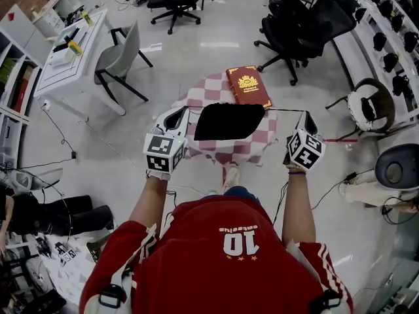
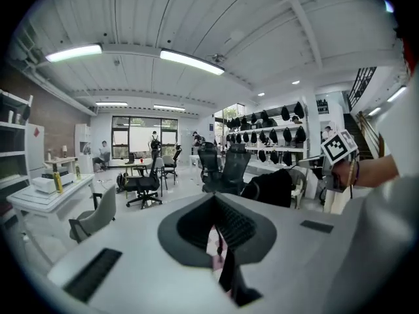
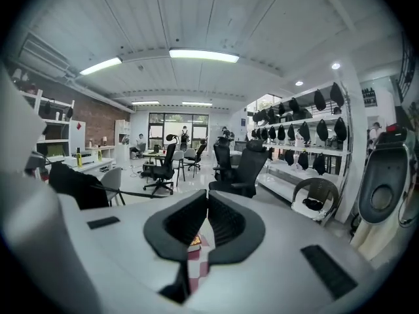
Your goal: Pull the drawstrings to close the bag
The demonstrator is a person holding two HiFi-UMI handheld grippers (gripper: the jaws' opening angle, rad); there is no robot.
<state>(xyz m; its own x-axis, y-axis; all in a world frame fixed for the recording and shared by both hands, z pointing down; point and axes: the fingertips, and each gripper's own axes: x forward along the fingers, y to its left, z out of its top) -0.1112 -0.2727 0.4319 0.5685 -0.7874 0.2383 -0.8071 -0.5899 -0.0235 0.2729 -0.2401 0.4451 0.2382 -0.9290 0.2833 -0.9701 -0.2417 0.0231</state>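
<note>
2 claws, each pinched shut on 1 drawstring: L claw (image 2: 219,231) on L drawstring (image 2: 226,270), R claw (image 3: 203,224) on R drawstring (image 1: 285,110). 1 black bag (image 1: 229,122) hangs between them above the table (image 1: 209,90), toward its near edge. 1 red book (image 1: 248,86) at far right corner.

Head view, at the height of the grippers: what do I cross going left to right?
left gripper → black bag → drawstring → right gripper. The red book is left out: it sits farther back, overlapping the bag's span.
</note>
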